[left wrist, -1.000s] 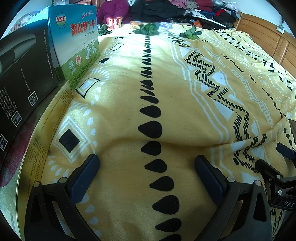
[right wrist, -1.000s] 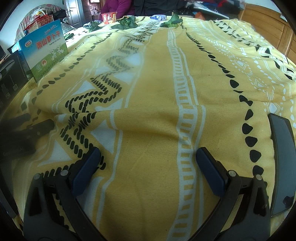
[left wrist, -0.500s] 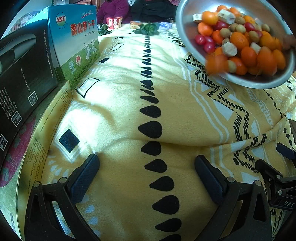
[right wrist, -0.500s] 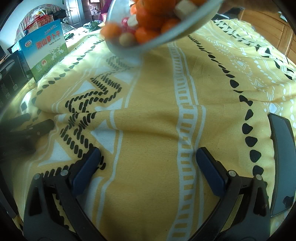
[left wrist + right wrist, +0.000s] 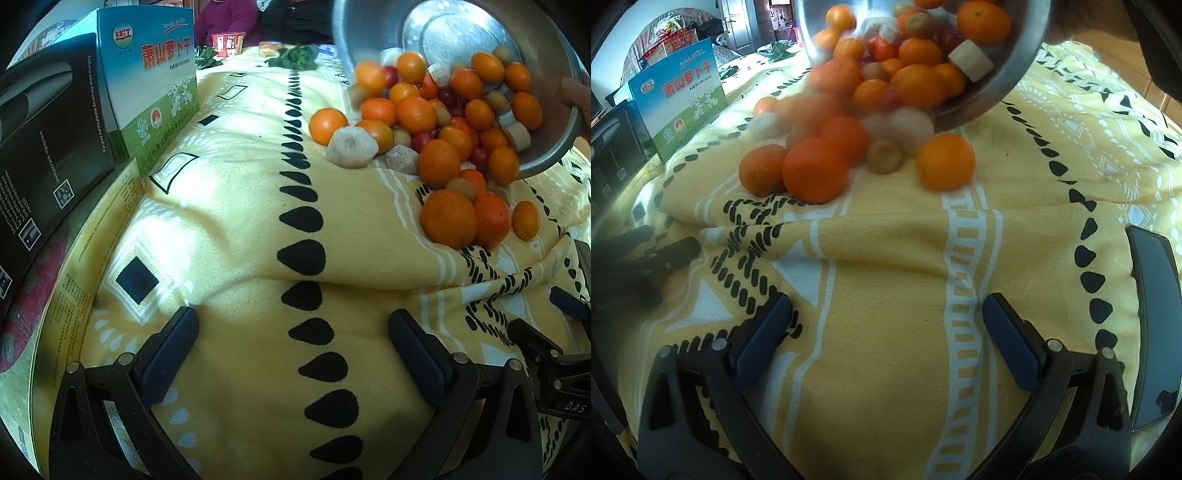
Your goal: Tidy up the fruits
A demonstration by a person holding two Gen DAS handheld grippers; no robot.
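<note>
Through my left wrist camera, my left claw rests low over the yellow blanket with black teardrop and white zigzag patterns, its two blue-padded fingers spread wide apart and holding nothing. Ahead and to the right, a round shiny metal bowl is tipped steeply, a fingertip on its right rim, and a heap of small orange citrus fruits, red cherry-sized fruits and pale cut chunks spills from it onto the blanket. One large orange fruit lies nearest me, touching a second one beside it. On the left stand a blue and green printed cardboard box and a black box. Through my right wrist camera, my right claw also sits wide open and empty above the same blanket. The tipped bowl hangs above the middle, fruit blurred below its lip. A lone orange fruit sits on the cloth just right of the pile. A dark flat phone lies on the blanket at the right edge.
</note>
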